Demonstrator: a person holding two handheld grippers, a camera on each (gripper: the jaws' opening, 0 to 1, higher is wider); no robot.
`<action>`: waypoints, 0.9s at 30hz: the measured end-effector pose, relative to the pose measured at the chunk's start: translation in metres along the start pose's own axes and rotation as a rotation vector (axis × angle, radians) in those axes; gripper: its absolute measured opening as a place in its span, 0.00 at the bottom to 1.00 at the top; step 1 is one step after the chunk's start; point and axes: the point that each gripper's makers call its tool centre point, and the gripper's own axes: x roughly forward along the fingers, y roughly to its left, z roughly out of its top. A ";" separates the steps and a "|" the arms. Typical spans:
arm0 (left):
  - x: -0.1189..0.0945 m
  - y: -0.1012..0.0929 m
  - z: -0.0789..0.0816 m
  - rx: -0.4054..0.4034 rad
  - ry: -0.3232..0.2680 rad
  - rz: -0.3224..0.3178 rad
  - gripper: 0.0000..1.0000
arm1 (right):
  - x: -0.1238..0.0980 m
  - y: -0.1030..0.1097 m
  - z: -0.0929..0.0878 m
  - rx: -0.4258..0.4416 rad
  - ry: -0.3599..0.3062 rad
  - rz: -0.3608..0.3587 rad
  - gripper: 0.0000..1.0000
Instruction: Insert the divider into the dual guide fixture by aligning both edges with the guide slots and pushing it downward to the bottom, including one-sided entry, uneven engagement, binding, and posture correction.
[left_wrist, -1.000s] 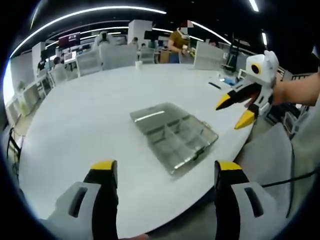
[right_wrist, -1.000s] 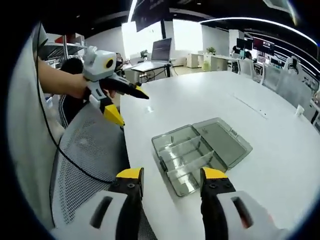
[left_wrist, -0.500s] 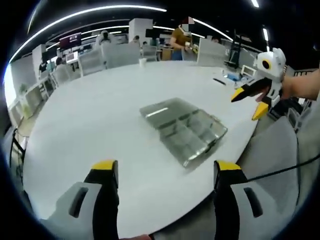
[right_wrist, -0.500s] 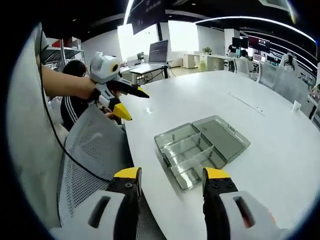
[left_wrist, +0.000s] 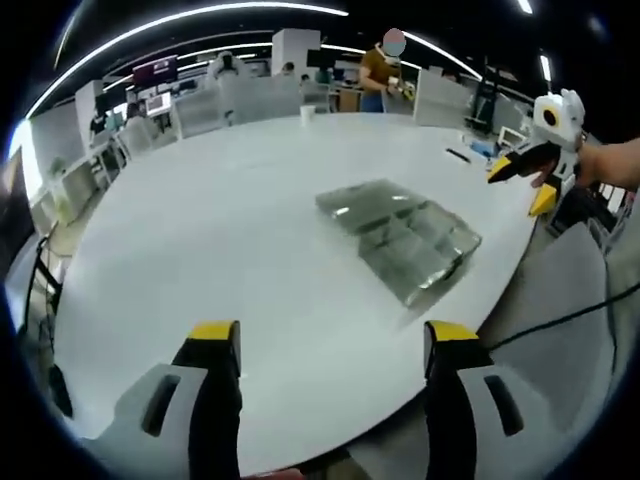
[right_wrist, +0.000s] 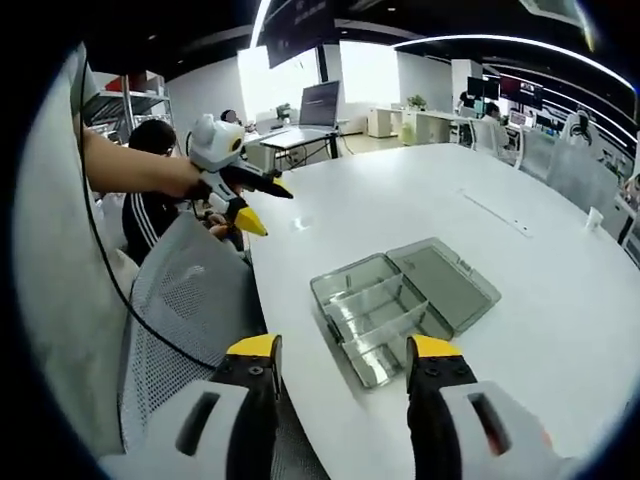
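The clear, ribbed plastic compartment box (right_wrist: 400, 305) lies open near the edge of the round white table (left_wrist: 220, 230), its flat lid hinged out beside the tray of partitions. Over the last second the left gripper (left_wrist: 325, 345) has drawn back and swung away from the box, so the box sits farther off and more to the right in the left gripper view, while the right gripper (right_wrist: 340, 360) hovers almost unmoved just short of it. I judge that insertion has not begun: both pairs of yellow-tipped jaws stand apart and empty, well clear of the box. I cannot pick out a loose divider; the thin glossy partitions I see stand in the tray. A grey mesh chair back (right_wrist: 185, 310) sits beside the table edge
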 end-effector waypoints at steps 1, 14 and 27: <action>0.000 0.004 -0.003 -0.001 0.006 0.007 0.72 | 0.001 0.000 0.000 -0.003 0.003 0.002 0.47; -0.003 0.035 -0.024 -0.031 0.045 0.048 0.70 | 0.012 -0.002 0.012 -0.024 0.005 0.013 0.49; 0.009 0.062 -0.046 -0.072 0.100 0.083 0.67 | 0.019 -0.001 0.014 -0.037 0.022 0.024 0.51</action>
